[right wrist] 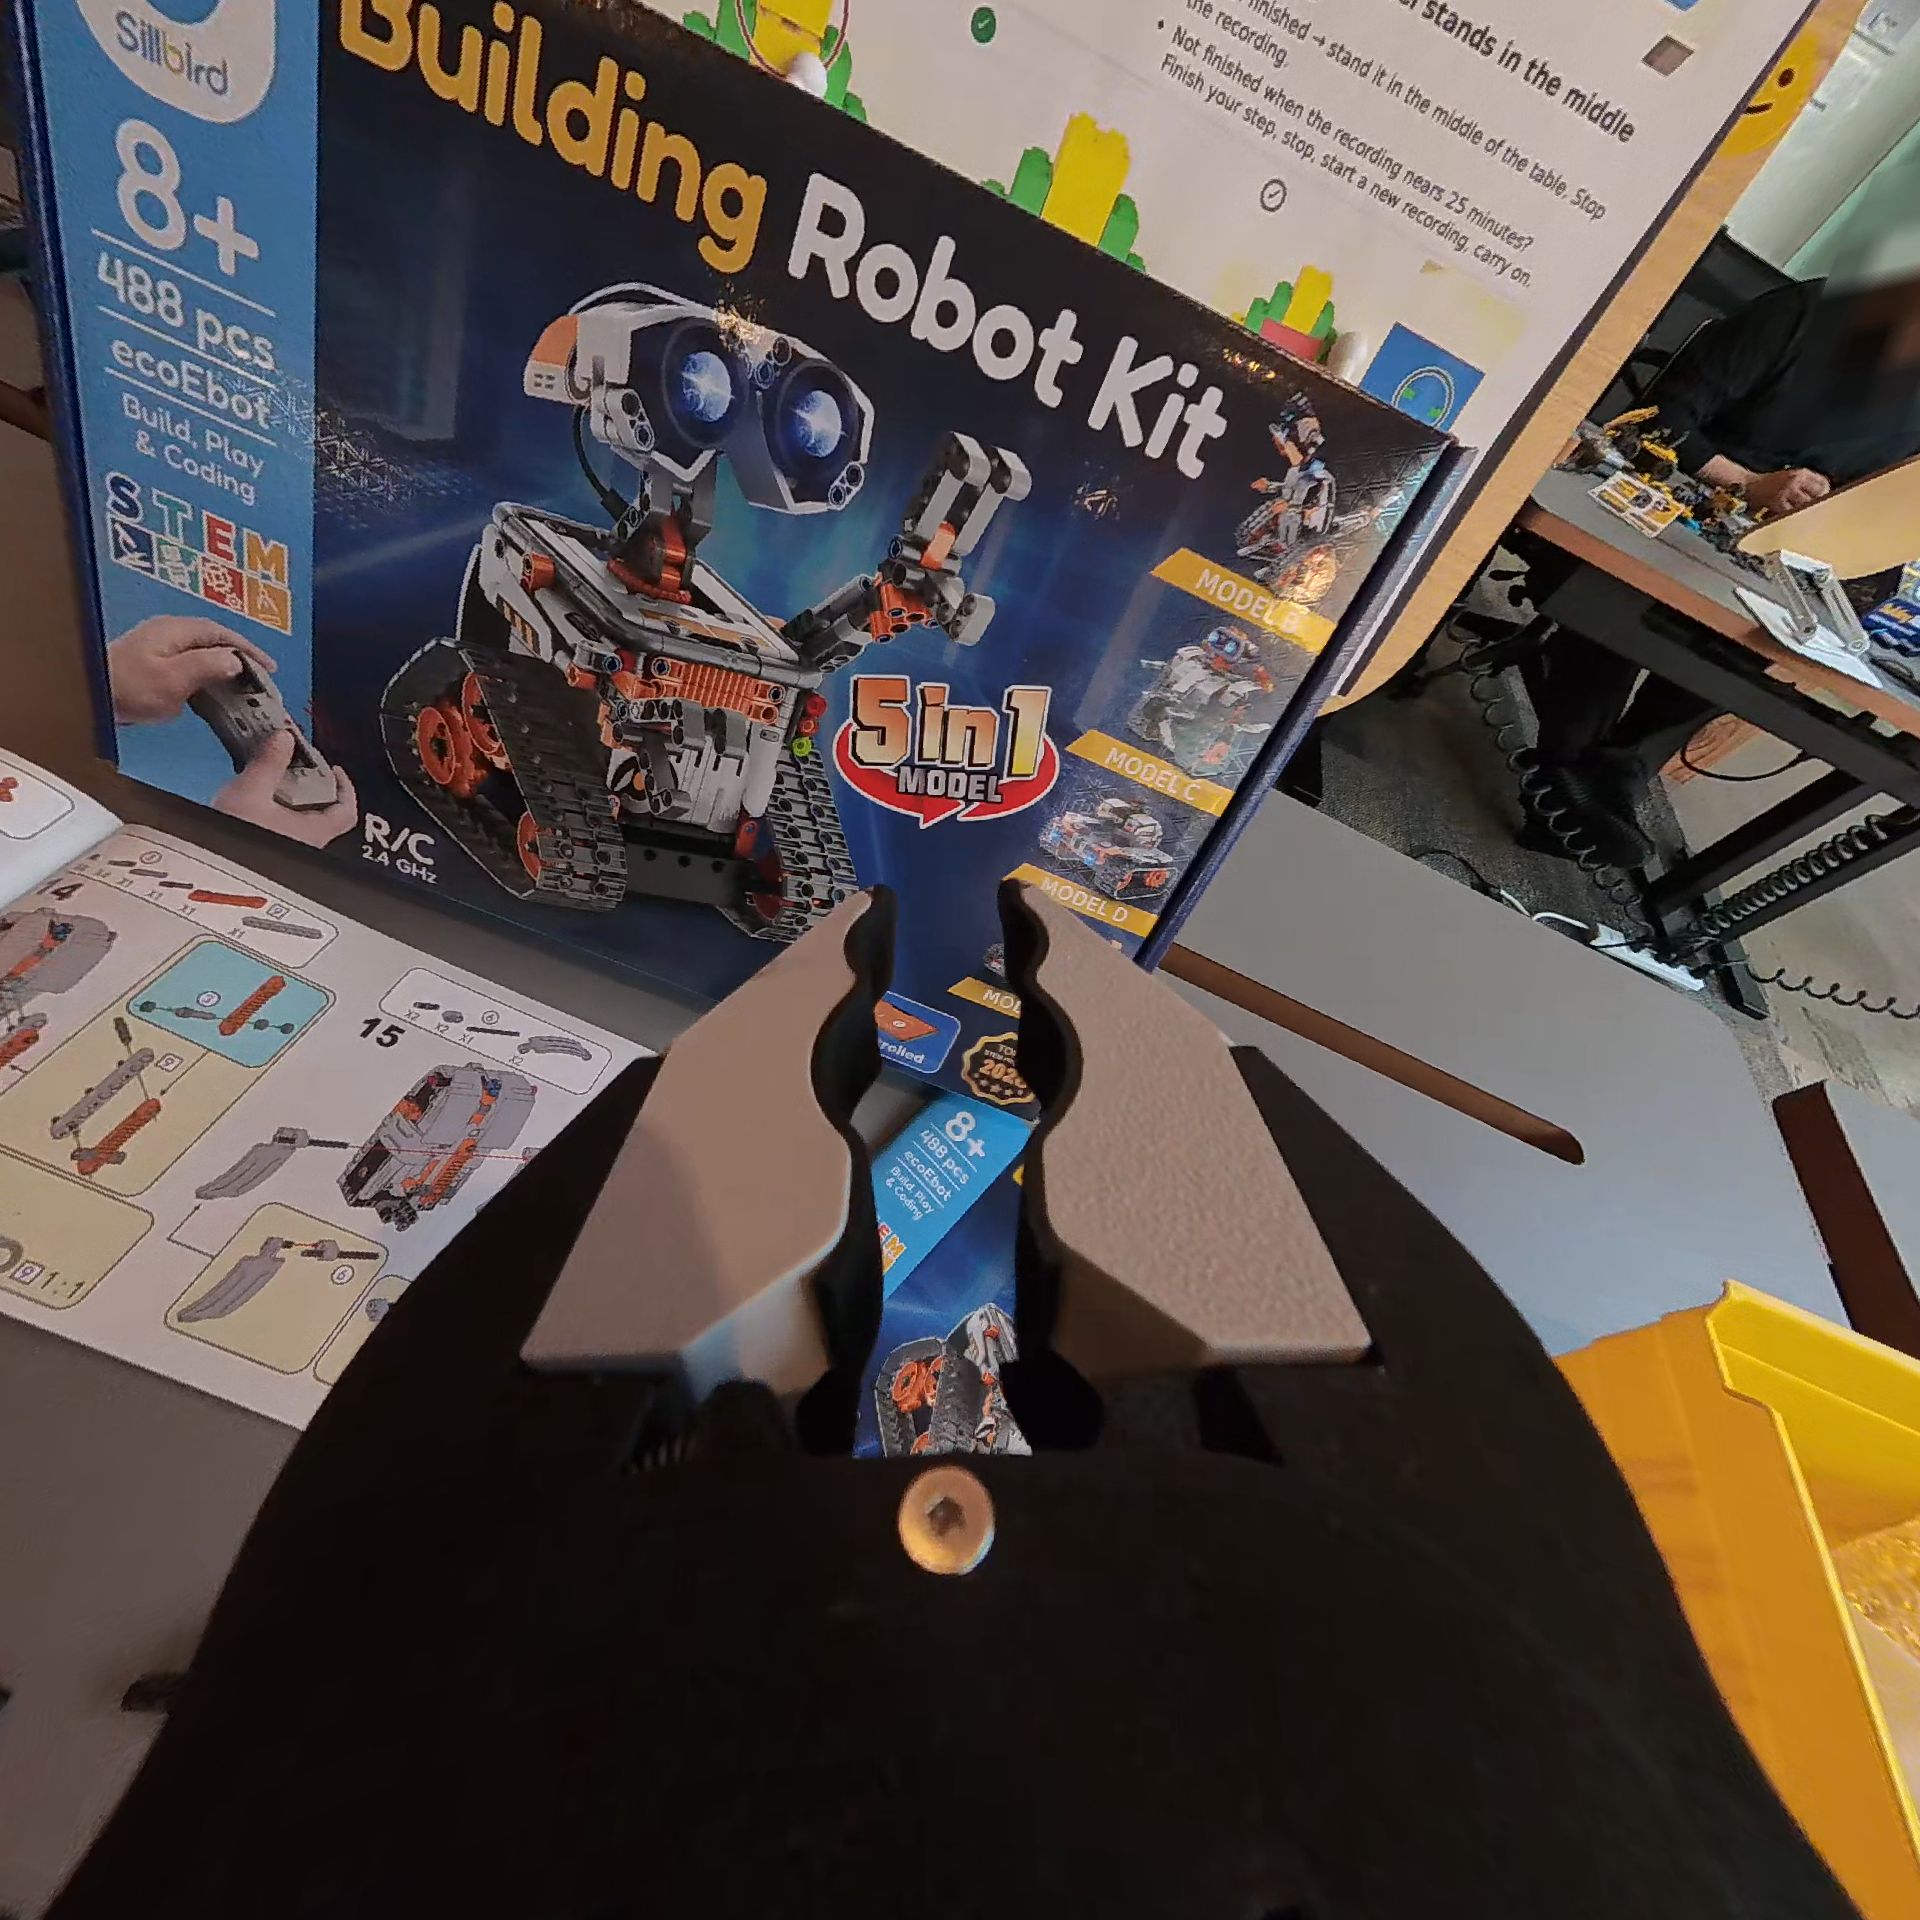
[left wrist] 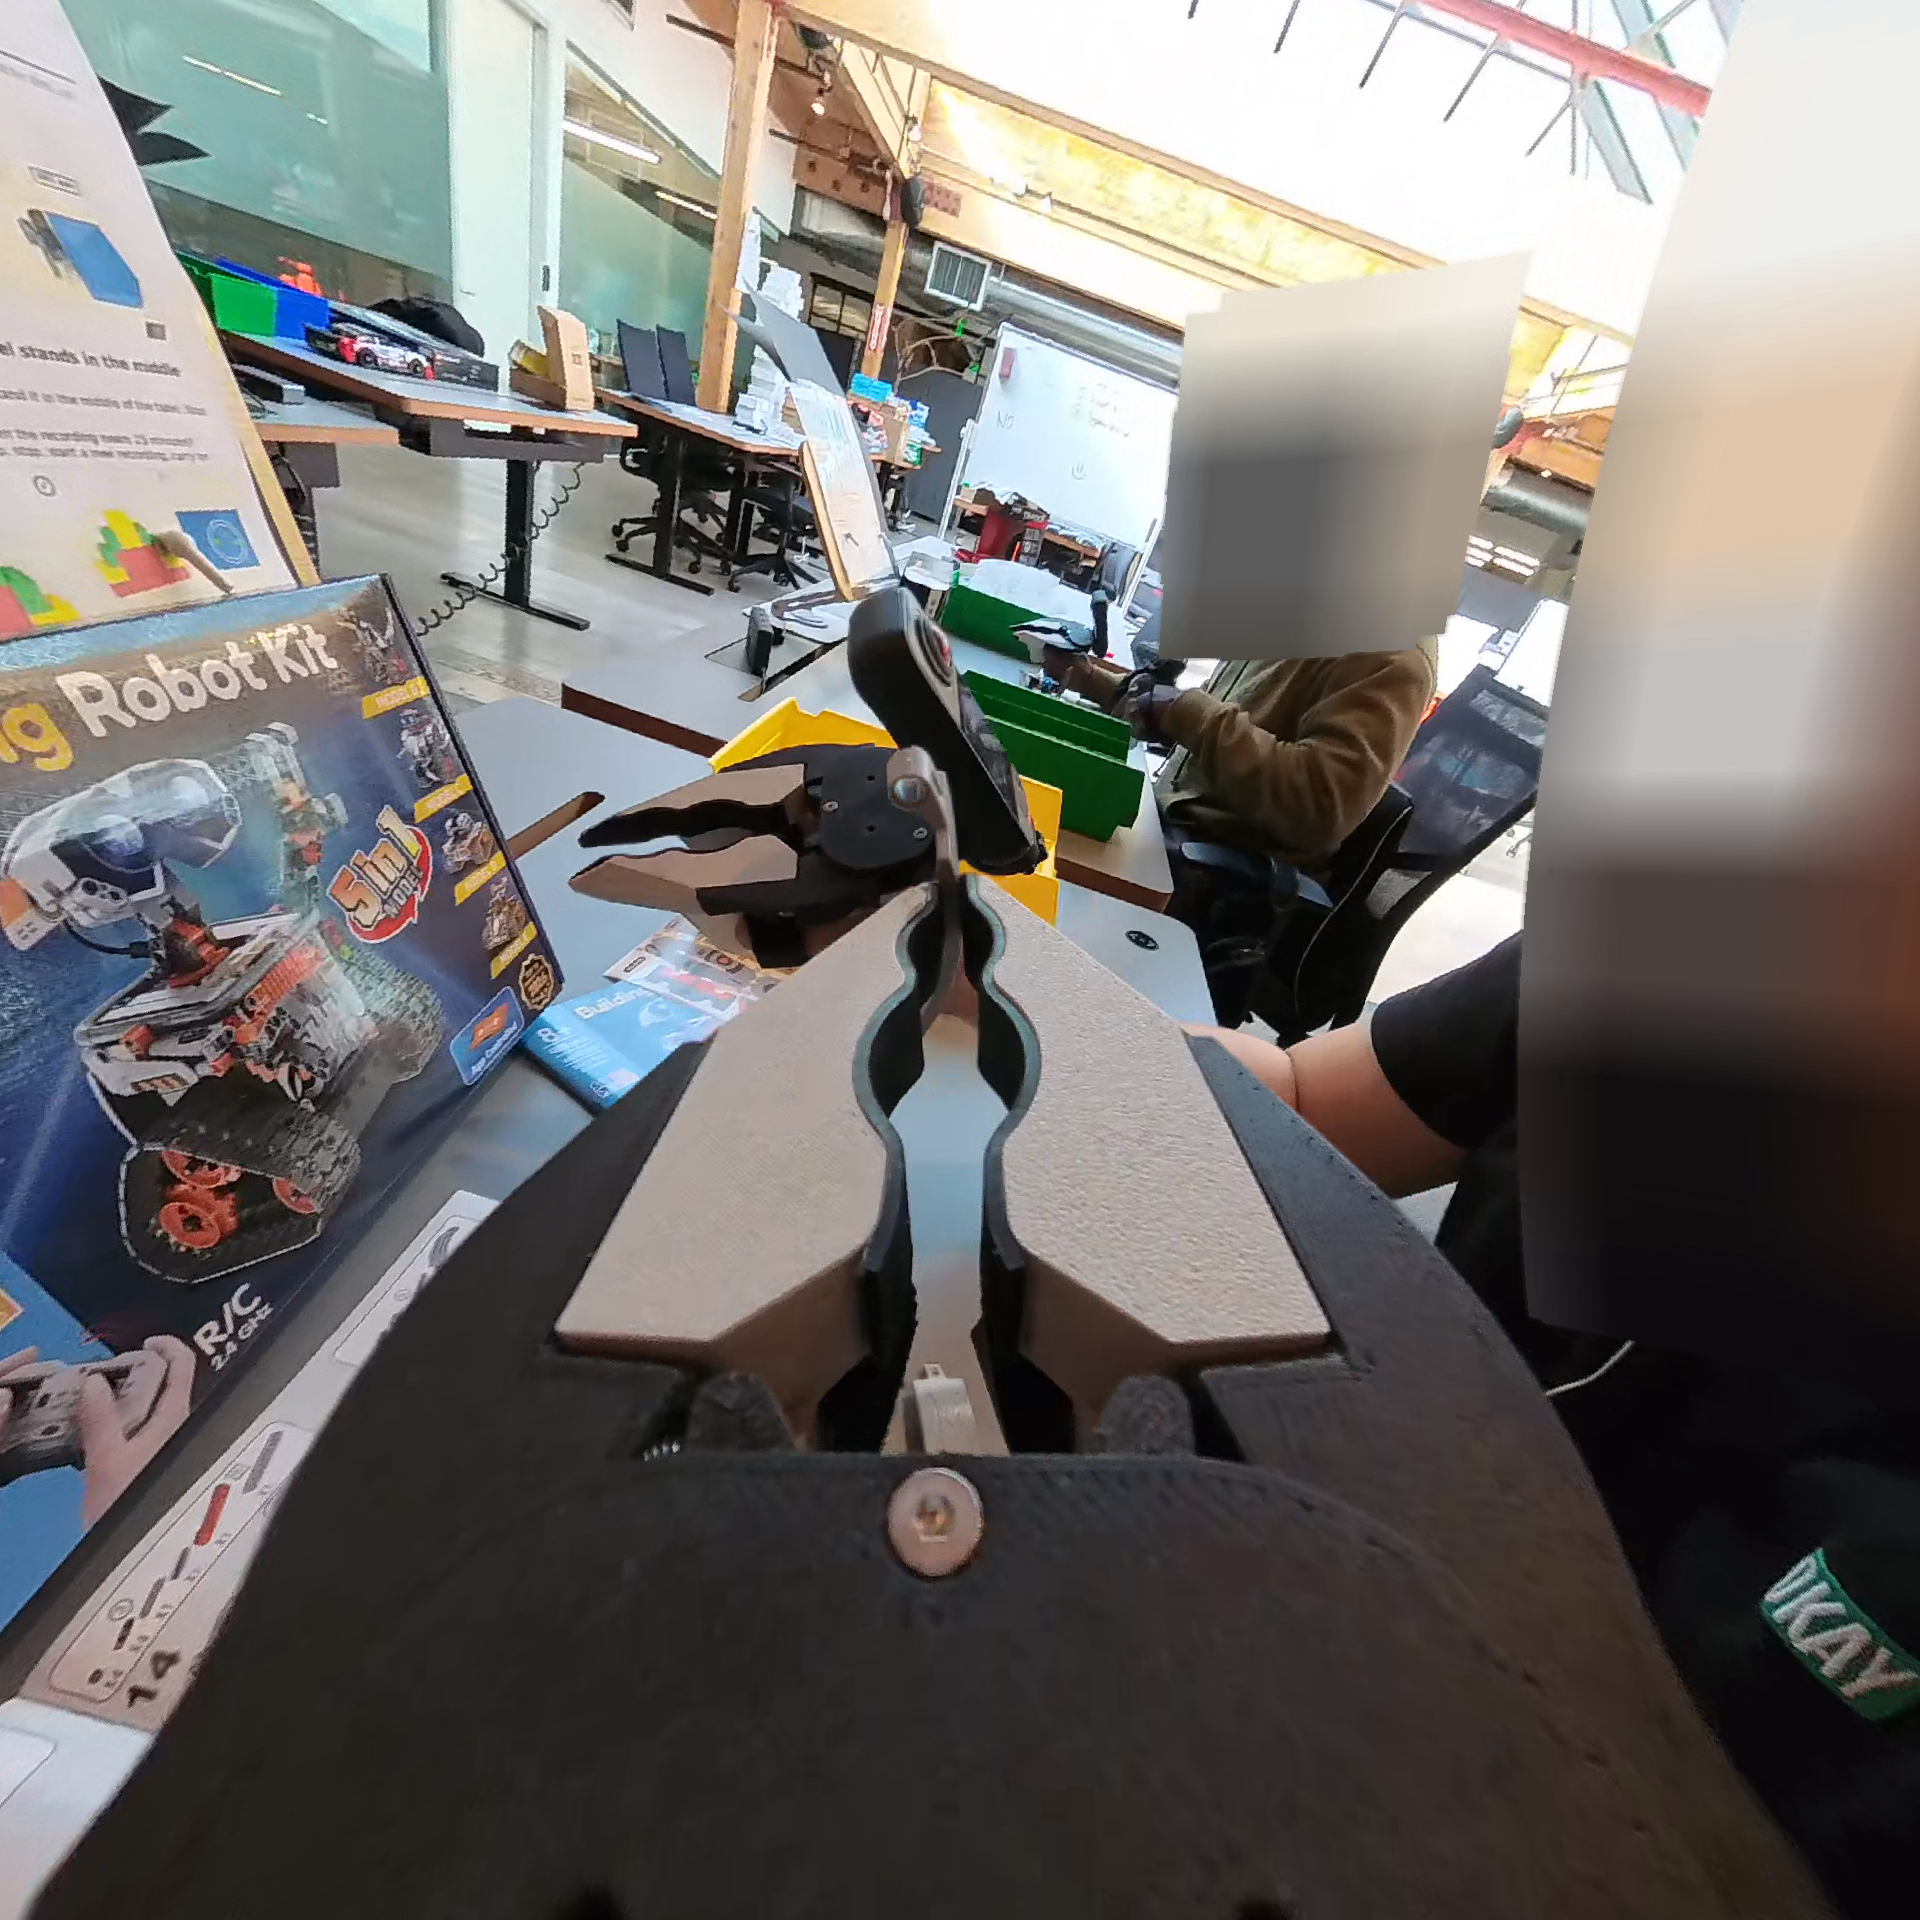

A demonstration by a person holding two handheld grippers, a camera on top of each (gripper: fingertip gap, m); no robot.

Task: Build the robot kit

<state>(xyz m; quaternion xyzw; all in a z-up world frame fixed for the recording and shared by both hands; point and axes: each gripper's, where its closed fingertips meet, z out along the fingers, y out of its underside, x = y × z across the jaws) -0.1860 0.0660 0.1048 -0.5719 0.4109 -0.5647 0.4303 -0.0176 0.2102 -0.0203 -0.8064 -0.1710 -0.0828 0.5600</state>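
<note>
The left hand-held gripper [left wrist: 951, 894] is clenching an upright grey metal piece [left wrist: 928, 805]; the right hand-held gripper [right wrist: 940, 909] is hanging released, empty, facing the kit box [right wrist: 727, 499] far of it.

Your left gripper [left wrist: 951, 894] and right gripper [right wrist: 940, 914] look alike: a black textured body, a silver hex screw at its middle, two tan fingers with wavy black inner pads, and you wear a short black sleeve [left wrist: 1455, 1049].

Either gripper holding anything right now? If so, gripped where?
Left gripper pinches a small grey part by its lower stem, at the fingertips. Right gripper is open and holds nothing.
</note>
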